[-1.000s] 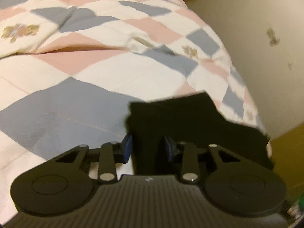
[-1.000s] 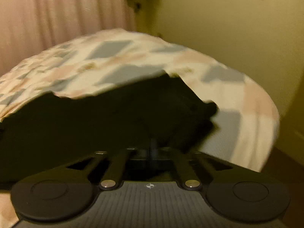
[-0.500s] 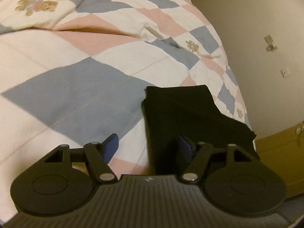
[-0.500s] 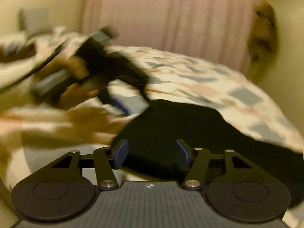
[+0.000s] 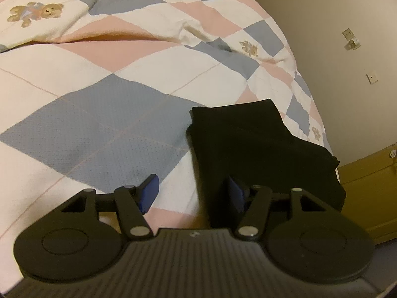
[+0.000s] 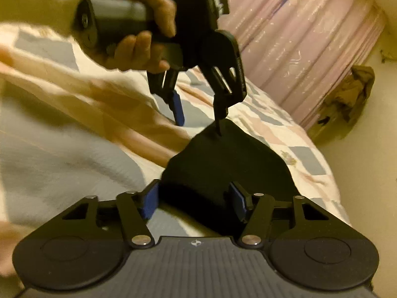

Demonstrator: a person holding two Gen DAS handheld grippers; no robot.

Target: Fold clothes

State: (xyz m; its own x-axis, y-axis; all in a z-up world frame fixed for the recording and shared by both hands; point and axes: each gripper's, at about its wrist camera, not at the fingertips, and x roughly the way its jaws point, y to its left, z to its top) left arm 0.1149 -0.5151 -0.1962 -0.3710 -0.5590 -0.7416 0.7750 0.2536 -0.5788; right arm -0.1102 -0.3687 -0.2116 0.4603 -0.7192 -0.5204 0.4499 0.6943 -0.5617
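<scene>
A black garment (image 5: 250, 146) lies folded on the patchwork quilt (image 5: 111, 114) near the bed's right edge. My left gripper (image 5: 192, 193) is open just above the garment's near edge, its right finger over the cloth and its left finger over the quilt. In the right wrist view the same garment (image 6: 223, 164) lies between the blue pads of my open right gripper (image 6: 196, 200). The left gripper (image 6: 198, 114) shows there too, held in a hand, jaws apart, one fingertip touching the garment's far corner.
The quilt has a raised fold (image 5: 99, 37) across the back. A beige wall (image 5: 335, 24) with sockets and a yellow-brown cabinet (image 5: 367, 193) stand right of the bed. Pink curtains (image 6: 310, 44) hang behind the bed in the right wrist view.
Both grippers have opened and let go of the black garment, which now lies flat on the quilt. The right gripper has swung round to face the left one.
</scene>
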